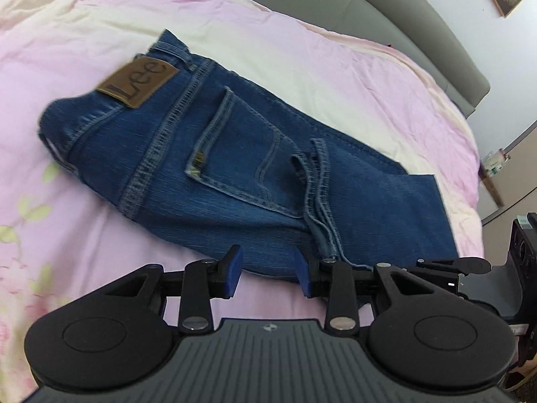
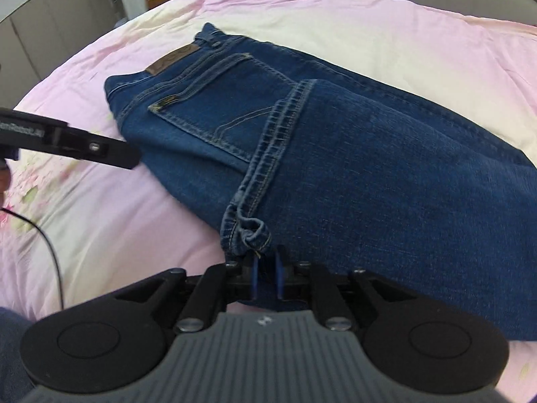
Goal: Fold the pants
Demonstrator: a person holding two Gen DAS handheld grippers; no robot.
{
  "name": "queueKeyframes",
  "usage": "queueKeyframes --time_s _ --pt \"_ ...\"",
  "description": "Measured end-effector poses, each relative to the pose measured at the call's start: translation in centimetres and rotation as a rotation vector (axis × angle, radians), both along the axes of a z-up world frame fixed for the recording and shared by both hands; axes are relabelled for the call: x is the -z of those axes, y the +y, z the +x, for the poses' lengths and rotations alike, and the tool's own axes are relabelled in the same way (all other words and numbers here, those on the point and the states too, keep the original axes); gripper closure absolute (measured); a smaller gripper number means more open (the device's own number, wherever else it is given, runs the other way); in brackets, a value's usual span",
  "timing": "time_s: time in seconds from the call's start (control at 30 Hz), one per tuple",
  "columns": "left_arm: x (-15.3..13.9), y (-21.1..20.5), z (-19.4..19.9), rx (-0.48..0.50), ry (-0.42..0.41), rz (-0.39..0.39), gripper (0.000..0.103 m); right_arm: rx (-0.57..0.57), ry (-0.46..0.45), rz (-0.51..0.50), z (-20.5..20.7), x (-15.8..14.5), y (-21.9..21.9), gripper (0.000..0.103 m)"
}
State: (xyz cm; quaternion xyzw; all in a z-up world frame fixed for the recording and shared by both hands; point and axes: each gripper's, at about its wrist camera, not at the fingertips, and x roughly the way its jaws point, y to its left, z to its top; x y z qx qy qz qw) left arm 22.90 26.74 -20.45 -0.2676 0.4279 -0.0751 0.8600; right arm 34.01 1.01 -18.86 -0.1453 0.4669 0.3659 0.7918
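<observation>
Currently: folded jeans (image 1: pixel 235 154) lying on pink bed cover (image 1: pixel 302 53) | left tool (image 1: pixel 268 273) hovering part-open, gripping nothing | right tool (image 2: pixel 266 277) narrowly parted, hem (image 2: pixel 248 231) sitting between its pads.
</observation>
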Motion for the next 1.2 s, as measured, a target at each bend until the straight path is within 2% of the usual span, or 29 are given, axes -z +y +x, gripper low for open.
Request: queueKeyframes --time_s 0.07,0.1,0.13,0.17,0.23,0.27,0.33,0.43,0.57,0.6,0.63,0.67,0.73,0.8,0.83,0.9,0.97,1.0,1.03,1.1,1.13,1.17,1.2 --pt "0.3 -0.1 0.4 -0.011 -0.004 -0.053 0.063 -0.026 0.003 0.001 -0.3 -1.0 0.0 0.073" --pt "0.5 -0.2 0.8 -0.013 -0.006 -0.08 0.063 -0.038 0.008 0.025 -0.3 -1.7 -0.2 0.059" --pt "0.6 -0.4 1.2 -0.013 -0.004 -0.102 0.06 -0.049 0.012 0.05 -0.3 -2.3 -0.5 0.054" --pt "0.7 -0.6 1.8 -0.011 0.001 -0.119 0.059 -0.056 0.004 0.064 -0.3 -3.0 -0.5 0.054" --pt "0.7 -1.3 3.1 -0.002 0.007 -0.143 0.046 -0.055 -0.025 0.066 -0.3 -3.6 -0.5 0.054" --pt "0.9 -1.7 3.7 0.002 0.017 -0.153 0.043 -0.052 -0.03 0.072 -0.2 -3.8 -0.6 0.054" --pt "1.4 -2.5 5.0 0.003 0.051 -0.179 0.042 -0.021 -0.07 0.056 0.1 -4.0 -1.0 0.055" --pt "2.8 -3.9 6.6 -0.001 0.106 -0.204 0.039 0.058 -0.127 -0.025 1.1 -3.6 -1.8 0.059" --pt "4.0 -5.6 7.7 -0.028 0.134 -0.172 0.038 0.143 -0.102 -0.013 2.6 -3.2 -4.5 0.06" --pt "4.0 -6.1 7.9 -0.026 0.132 -0.159 0.044 0.151 -0.102 -0.011 2.6 -3.1 -5.2 0.06" --pt "3.9 -6.6 7.9 -0.029 0.13 -0.134 0.058 0.158 -0.105 -0.012 2.6 -3.0 -6.0 0.06" --pt "3.7 -7.0 7.8 -0.033 0.127 -0.096 0.064 0.164 -0.108 -0.017 2.6 -2.8 -6.5 0.06" --pt "2.7 -8.3 7.3 -0.029 0.089 0.0 0.083 0.182 -0.105 -0.022 2.7 -2.6 -7.6 0.06" --pt "1.7 -9.5 6.8 -0.012 0.05 0.066 0.087 0.211 -0.096 -0.022 2.8 -2.3 -8.9 0.06" --pt "1.2 -10.1 6.6 0.001 0.032 0.092 0.094 0.231 -0.093 -0.019 3.0 -2.1 -9.5 0.06" --pt "0.6 -11.0 6.6 0.029 0.015 0.086 0.094 0.271 -0.091 -0.008 3.1 -2.0 -10.8 0.06" --pt "0.8 -11.5 7.2 -0.002 0.046 0.128 0.089 0.309 -0.082 0.009 3.1 -2.1 -12.1 0.06" --pt "1.2 -11.4 7.6 -0.012 0.067 0.109 0.082 0.32 -0.078 0.017 3.0 -2.2 -12.8 0.06" --pt "1.8 -11.2 8.1 -0.016 0.085 0.084 0.069 0.327 -0.078 0.022 2.8 -2.3 -13.2 0.06" --pt "2.8 -10.8 8.7 -0.031 0.113 0.058 0.064 0.324 -0.09 0.028 2.2 -2.8 -14.1 0.06" --pt "3.2 -10.7 8.9 -0.035 0.123 0.045 0.067 0.318 -0.102 0.032 1.7 -3.1 -14.5 0.06" --pt "3.2 -10.6 8.9 -0.031 0.113 0.037 0.077 0.31 -0.113 0.034 1.3 -3.4 -15.0 0.059" --pt "3.0 -10.6 8.7 -0.027 0.098 0.037 0.093 0.302 -0.126 0.034 0.9 -3.7 -15.4 0.06"
